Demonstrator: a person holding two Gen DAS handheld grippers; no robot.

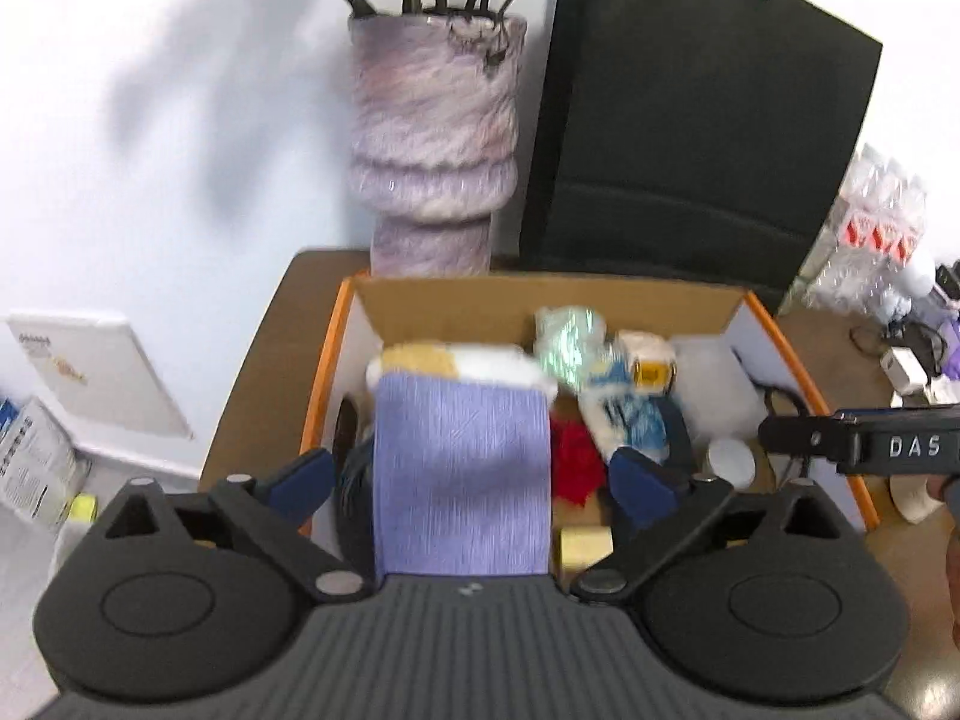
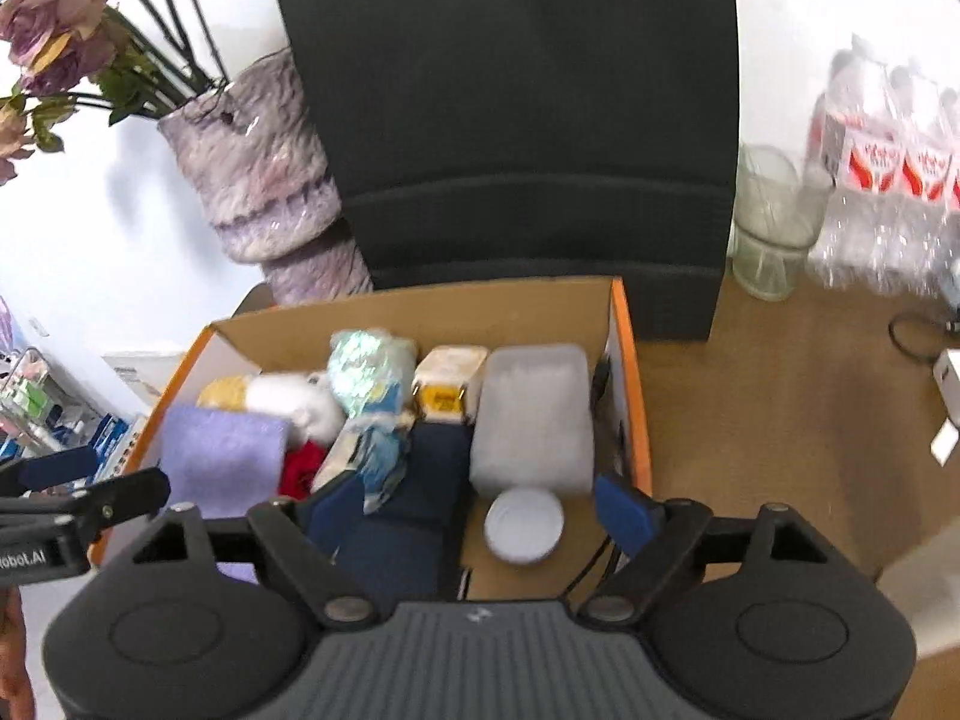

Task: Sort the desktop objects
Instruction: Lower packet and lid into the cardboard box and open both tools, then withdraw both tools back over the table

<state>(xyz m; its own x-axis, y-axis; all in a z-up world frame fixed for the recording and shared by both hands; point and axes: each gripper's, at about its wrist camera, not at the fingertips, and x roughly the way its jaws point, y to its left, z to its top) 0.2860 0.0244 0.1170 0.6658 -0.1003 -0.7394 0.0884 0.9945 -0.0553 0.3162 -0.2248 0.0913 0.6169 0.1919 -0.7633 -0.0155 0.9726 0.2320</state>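
A cardboard box with orange edges (image 1: 780,336) (image 2: 630,360) holds the sorted things. Inside lie a purple cloth (image 1: 462,468) (image 2: 222,456), a yellow and white plush (image 1: 456,360), a red piece (image 1: 573,462), a blue and white packet (image 2: 372,450), a dark blue item (image 2: 420,480), a frosted plastic container (image 2: 531,414) and a white round lid (image 2: 523,525). My left gripper (image 1: 474,477) hangs open over the purple cloth, pads clear of it. My right gripper (image 2: 480,507) stands open over the dark blue item and the lid, gripping nothing.
Behind the box stand a mauve vase (image 1: 432,138) (image 2: 264,180) with flowers and a black paper bag (image 1: 690,132) (image 2: 510,120). On the brown table (image 2: 780,420) to the right are a glass (image 2: 771,222), wrapped water bottles (image 2: 882,180) and cables.
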